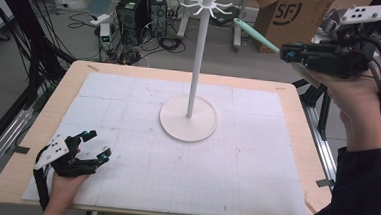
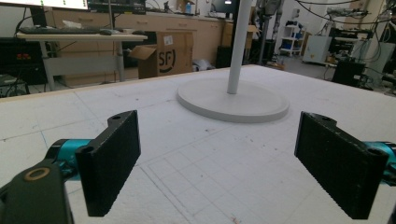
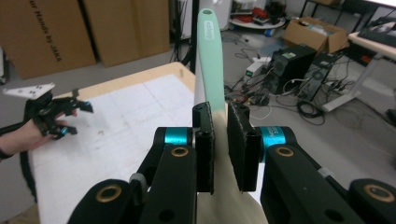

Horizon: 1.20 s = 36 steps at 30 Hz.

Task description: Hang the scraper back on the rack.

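Note:
A white hook stand rises from the middle of the table on a round base (image 1: 188, 118), with a ring of hooks (image 1: 207, 3) at its top. My right gripper (image 1: 287, 53) is held high at the right, shut on a utensil with a mint-green handle (image 1: 255, 35). The handle's tip points at the hooks and stops just short of them. In the right gripper view the handle (image 3: 211, 56) runs up between the jaws of the right gripper (image 3: 220, 140), and a cream part (image 3: 224, 196) lies below. My left gripper (image 1: 98, 147) rests open at the front left, nothing between its pads (image 2: 112, 158).
A white gridded mat (image 1: 128, 108) covers the wooden table. Beyond the far edge are a cardboard box (image 1: 289, 13), computer towers (image 1: 139, 9) and floor cables. The stand's pole (image 2: 239, 46) and base (image 2: 233, 100) stand ahead of the left gripper.

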Motion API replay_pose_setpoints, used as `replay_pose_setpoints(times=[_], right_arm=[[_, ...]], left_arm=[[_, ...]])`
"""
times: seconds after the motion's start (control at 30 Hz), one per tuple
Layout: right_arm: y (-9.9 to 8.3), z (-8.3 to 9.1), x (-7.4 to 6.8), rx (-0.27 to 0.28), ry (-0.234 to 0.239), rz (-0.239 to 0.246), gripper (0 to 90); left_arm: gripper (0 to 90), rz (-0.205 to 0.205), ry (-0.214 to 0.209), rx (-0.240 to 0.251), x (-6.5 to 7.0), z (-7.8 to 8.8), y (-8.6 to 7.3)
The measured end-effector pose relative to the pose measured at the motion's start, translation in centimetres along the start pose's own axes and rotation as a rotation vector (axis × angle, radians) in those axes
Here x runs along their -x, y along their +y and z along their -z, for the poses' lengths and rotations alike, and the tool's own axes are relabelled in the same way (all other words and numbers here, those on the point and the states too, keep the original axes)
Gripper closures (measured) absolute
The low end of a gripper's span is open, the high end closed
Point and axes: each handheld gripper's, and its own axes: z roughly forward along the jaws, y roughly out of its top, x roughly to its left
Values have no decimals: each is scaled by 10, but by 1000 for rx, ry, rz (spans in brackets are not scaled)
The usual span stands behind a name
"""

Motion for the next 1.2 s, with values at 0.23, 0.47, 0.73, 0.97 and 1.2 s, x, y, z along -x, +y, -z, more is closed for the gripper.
replay_pose_setpoints(times=[0.23,0.47,0.73,0.97,1.2], right_arm=[[11,-6,1,14,-21,20,819],[14,-11,3,15,-27,19,819],[12,-14,3,5,-29,20,819],[9,-17,4,-4,-35,20,819],[8,-19,4,-8,-29,17,818]], left_arm=[[150,-6,-4,-3,0,0,0],[150,-6,-5,-4,0,0,0],[150,-8,-5,-6,0,0,0],[150,-6,-4,-4,0,0,0],[151,-4,-3,-2,0,0,0]])
